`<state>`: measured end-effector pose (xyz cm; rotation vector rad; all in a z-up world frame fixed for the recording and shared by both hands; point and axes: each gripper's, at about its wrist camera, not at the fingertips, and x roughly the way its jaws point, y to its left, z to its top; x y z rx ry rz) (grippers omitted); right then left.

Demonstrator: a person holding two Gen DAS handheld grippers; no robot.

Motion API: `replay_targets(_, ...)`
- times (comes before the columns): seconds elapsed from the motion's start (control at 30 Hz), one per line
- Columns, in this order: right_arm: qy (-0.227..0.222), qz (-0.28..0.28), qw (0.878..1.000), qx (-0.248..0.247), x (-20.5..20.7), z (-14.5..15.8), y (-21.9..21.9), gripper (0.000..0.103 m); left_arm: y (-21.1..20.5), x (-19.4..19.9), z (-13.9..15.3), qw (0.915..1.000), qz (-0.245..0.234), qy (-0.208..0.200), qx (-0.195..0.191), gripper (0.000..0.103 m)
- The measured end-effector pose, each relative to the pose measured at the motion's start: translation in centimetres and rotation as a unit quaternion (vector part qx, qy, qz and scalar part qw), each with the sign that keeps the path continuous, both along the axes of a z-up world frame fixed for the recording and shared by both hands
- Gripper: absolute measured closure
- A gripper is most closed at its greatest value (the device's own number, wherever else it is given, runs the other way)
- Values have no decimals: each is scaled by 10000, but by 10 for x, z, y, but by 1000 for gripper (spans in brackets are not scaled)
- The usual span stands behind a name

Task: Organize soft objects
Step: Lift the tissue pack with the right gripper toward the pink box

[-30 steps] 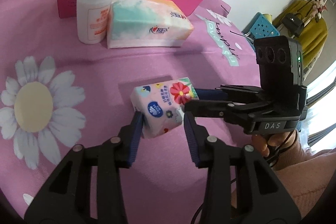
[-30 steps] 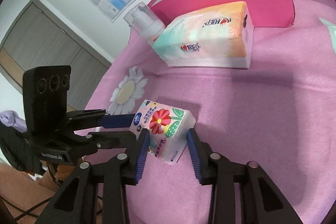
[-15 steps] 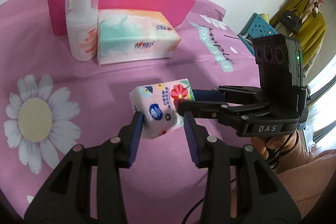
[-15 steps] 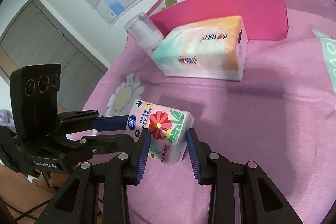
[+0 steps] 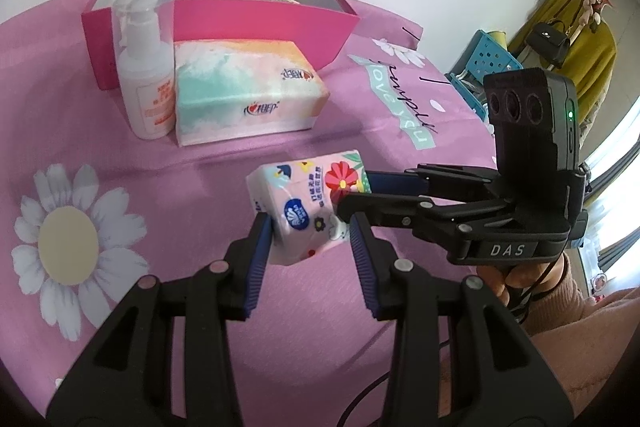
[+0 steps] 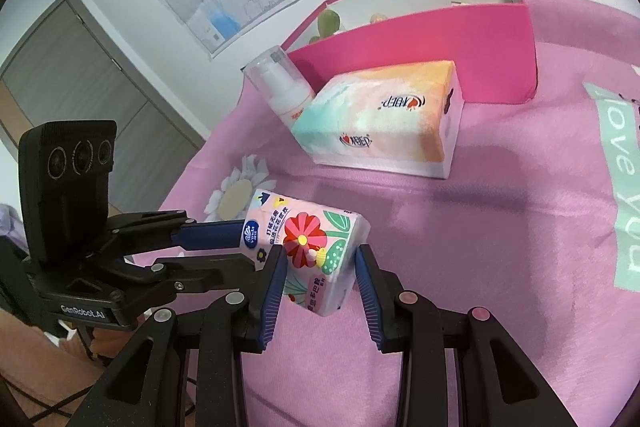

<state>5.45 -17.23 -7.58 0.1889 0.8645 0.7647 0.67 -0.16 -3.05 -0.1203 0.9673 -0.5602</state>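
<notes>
Light, squashy tissue pack, clamped from two sides by left gripper and right gripper; best pinched across flat faces, gently.

A pink cloth printed with white daisies and a mint strip of lettering covers the surface; what lies under it cannot be told. On the cloth stands an open magenta box. Just in front of it lie a pastel tissue pack and, touching the pack's side, an upright white pump bottle.
</notes>
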Motion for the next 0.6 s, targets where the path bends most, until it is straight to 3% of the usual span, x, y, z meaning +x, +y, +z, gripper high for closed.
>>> replay_targets(0.6,-318,-46,9995,-25,-1,19,-9,67,-3,6,17,9996,-44,-268,-4,61)
